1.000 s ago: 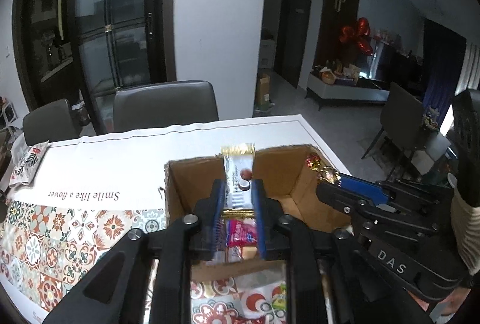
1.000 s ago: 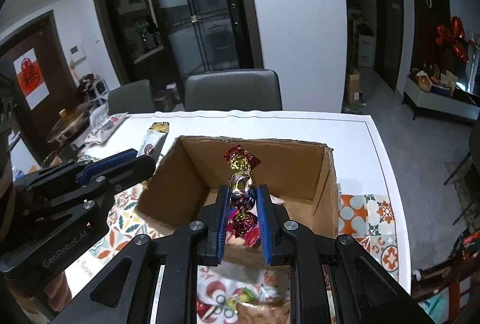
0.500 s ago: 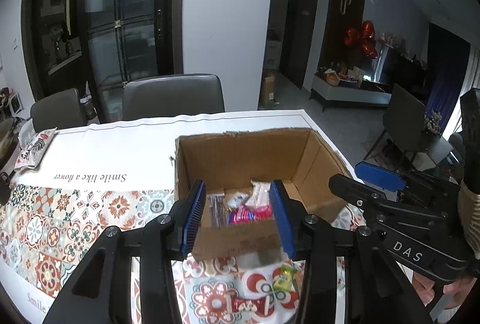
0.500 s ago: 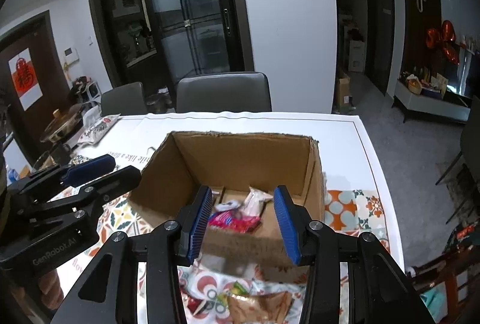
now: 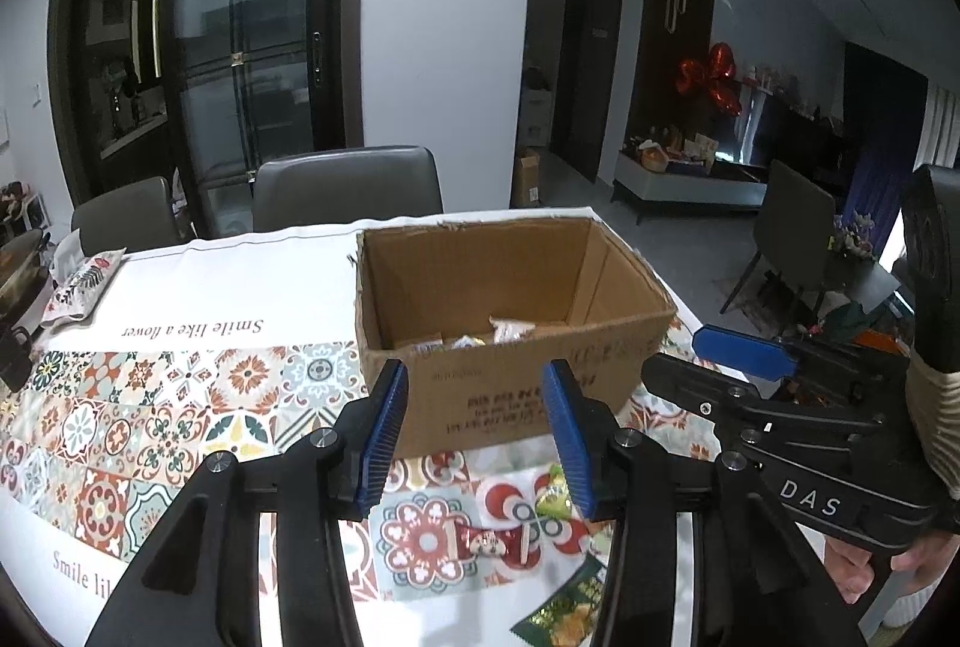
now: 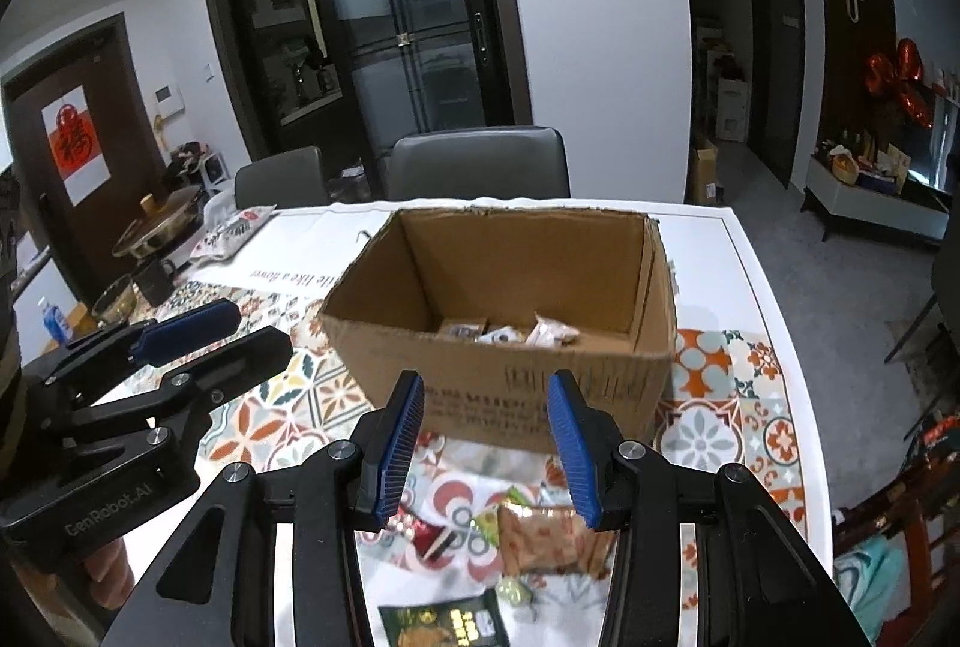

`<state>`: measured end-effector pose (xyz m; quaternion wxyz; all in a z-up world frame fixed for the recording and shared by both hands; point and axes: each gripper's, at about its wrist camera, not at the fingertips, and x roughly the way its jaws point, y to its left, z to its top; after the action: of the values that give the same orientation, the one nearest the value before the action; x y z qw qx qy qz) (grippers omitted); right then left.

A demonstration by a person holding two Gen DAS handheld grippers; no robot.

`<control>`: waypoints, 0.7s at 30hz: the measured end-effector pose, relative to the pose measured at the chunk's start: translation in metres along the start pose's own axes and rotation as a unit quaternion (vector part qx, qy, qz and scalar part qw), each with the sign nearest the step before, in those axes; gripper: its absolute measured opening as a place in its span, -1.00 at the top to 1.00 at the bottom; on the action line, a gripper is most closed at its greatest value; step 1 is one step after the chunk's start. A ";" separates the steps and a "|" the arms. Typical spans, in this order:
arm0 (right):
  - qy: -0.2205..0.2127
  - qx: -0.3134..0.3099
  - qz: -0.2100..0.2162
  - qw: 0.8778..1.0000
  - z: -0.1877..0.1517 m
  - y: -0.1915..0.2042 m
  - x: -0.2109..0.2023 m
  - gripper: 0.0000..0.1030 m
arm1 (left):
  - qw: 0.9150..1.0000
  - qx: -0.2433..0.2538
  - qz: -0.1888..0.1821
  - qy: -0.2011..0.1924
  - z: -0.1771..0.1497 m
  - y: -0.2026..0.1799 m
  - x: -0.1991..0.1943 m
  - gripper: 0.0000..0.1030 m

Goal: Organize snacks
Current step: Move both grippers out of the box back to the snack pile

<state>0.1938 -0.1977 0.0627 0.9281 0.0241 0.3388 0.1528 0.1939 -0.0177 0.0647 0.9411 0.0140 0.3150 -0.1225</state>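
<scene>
Here both grippers hang near the cardboard box (image 5: pixel 516 347): the left gripper (image 5: pixel 477 437) empty, jaws opening; the right gripper (image 6: pixel 483 443) parted and empty. Loose snacks (image 6: pixel 540 527) lie on the counter (image 5: pixel 210 281) beneath them, near the box's near wall.

Box (image 6: pixel 516 395) was plain matte brown cardboard with rough torn edges, snack wrappers (image 6: pixel 543 530) looked like shiny crinkly foil, tablecloth (image 5: pixel 150 407) was smooth printed stuff.
</scene>
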 end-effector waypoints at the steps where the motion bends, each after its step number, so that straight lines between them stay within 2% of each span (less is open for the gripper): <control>1: 0.000 -0.001 0.001 1.000 -0.003 0.001 -0.002 0.14 | 1.000 0.001 -0.001 0.001 -0.003 -0.001 -0.001 0.10; 11: 0.017 -0.002 0.015 1.000 -0.031 0.007 -0.010 0.14 | 1.000 -0.002 -0.007 0.022 -0.033 -0.006 -0.013 -0.05; 13: 0.023 -0.001 0.016 1.000 -0.038 0.008 -0.009 0.14 | 1.000 -0.002 -0.006 0.029 -0.039 -0.008 -0.012 -0.11; 21: 0.063 0.002 0.014 0.998 -0.062 0.008 0.006 0.14 | 0.997 -0.001 -0.005 0.072 -0.065 -0.010 0.004 -0.14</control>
<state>0.1566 -0.1922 0.0123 0.9024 0.0212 0.3969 0.1666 0.1559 -0.0219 0.0106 0.9154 0.0205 0.3819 -0.1253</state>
